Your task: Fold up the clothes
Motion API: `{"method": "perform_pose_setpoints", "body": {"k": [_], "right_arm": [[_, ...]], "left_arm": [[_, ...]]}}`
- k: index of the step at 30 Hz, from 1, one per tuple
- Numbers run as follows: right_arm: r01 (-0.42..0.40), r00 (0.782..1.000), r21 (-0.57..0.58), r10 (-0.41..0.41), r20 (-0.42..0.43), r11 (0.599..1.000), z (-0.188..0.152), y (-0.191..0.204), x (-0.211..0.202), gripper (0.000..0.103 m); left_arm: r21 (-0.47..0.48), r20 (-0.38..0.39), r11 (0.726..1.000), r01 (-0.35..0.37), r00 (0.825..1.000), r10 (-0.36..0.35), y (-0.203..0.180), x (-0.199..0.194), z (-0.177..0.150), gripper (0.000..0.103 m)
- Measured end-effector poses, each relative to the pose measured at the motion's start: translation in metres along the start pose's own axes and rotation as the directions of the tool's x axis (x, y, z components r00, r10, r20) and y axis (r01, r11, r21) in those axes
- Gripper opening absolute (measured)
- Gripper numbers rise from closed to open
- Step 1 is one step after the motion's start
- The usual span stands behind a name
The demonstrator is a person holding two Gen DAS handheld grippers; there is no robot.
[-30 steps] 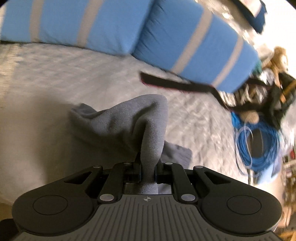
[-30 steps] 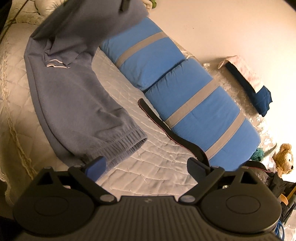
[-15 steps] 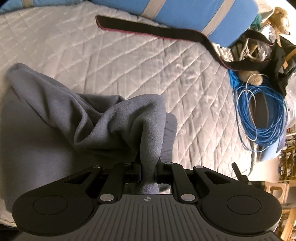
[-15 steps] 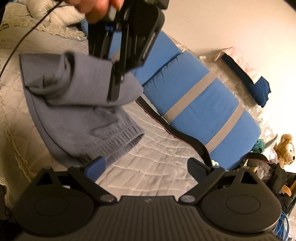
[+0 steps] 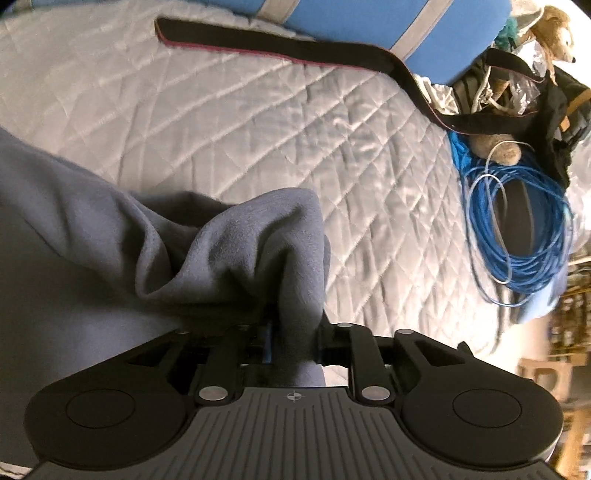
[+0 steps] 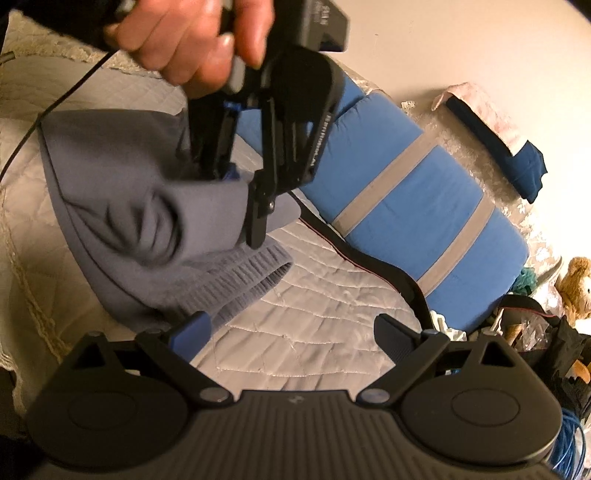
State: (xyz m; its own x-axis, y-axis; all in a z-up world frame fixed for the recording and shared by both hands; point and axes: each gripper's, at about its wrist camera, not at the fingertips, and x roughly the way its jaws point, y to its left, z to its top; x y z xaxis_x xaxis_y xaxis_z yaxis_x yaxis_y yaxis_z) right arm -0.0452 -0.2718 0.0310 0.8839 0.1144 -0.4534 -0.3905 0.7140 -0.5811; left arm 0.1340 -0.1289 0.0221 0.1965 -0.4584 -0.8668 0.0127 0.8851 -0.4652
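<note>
Grey sweatpants lie on the quilted bedspread, folded over on themselves. My left gripper points steeply down with a bunched fold of the pants between its pads. Its jaws are opening and the cloth still fills the gap. From the right wrist view the left gripper, held by a hand, sits low over the sweatpants, just above the ribbed cuff. My right gripper hangs open near the cuff, touching nothing.
Two blue pillows with grey stripes line the far side of the bed. A black strap lies across the quilt in front of them. Off the bed's right edge are a coil of blue cable, bags and a teddy bear.
The left gripper came down with the fold of the pants and laid it over the lower leg by the cuff. Its jaws stand slightly wider. The right gripper stayed put.
</note>
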Motion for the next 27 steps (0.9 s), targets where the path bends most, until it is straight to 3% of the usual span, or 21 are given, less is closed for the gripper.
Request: {"method": "perform_pose_setpoints", "body": {"k": [4,7,11,14,17,21,24,27], "right_arm": [[-0.058,0.998,0.093,0.058,0.006,0.994,-0.001,-0.017,-0.002,0.099],[-0.113,0.994,0.202,0.112,0.019,0.973,0.000,-0.035,-0.003,0.099],[-0.227,0.973,0.413,0.226,0.052,0.882,-0.001,-0.065,0.000,0.099],[-0.325,0.940,0.562,0.324,0.106,0.761,-0.001,-0.085,0.010,0.099],[-0.383,0.911,0.640,0.387,0.142,0.666,0.005,-0.097,0.026,0.094],[-0.405,0.890,0.670,0.437,0.132,0.622,0.017,-0.106,0.062,0.084],[-0.439,0.857,0.697,0.497,0.136,0.566,0.028,-0.109,0.091,0.083],[-0.450,0.838,0.693,0.534,0.110,0.563,0.038,-0.102,0.114,0.079]], "left_arm": [[0.009,0.013,0.997,0.076,0.997,-0.076,0.008,-0.018,-0.001,0.036],[0.057,0.082,0.995,0.077,0.993,-0.082,0.013,-0.044,-0.003,0.041],[0.153,0.174,0.988,0.020,0.984,-0.046,0.019,-0.071,-0.019,0.041],[0.237,0.209,0.971,-0.037,0.978,-0.014,0.020,-0.073,-0.043,0.041],[0.307,0.239,0.948,-0.082,0.971,0.007,0.018,-0.066,-0.070,0.041],[0.391,0.299,0.912,-0.127,0.954,0.004,0.012,-0.051,-0.101,0.041],[0.426,0.368,0.887,-0.178,0.930,0.010,0.007,-0.037,-0.114,0.041],[0.455,0.389,0.869,-0.192,0.921,0.000,0.000,-0.020,-0.122,0.041]]}}
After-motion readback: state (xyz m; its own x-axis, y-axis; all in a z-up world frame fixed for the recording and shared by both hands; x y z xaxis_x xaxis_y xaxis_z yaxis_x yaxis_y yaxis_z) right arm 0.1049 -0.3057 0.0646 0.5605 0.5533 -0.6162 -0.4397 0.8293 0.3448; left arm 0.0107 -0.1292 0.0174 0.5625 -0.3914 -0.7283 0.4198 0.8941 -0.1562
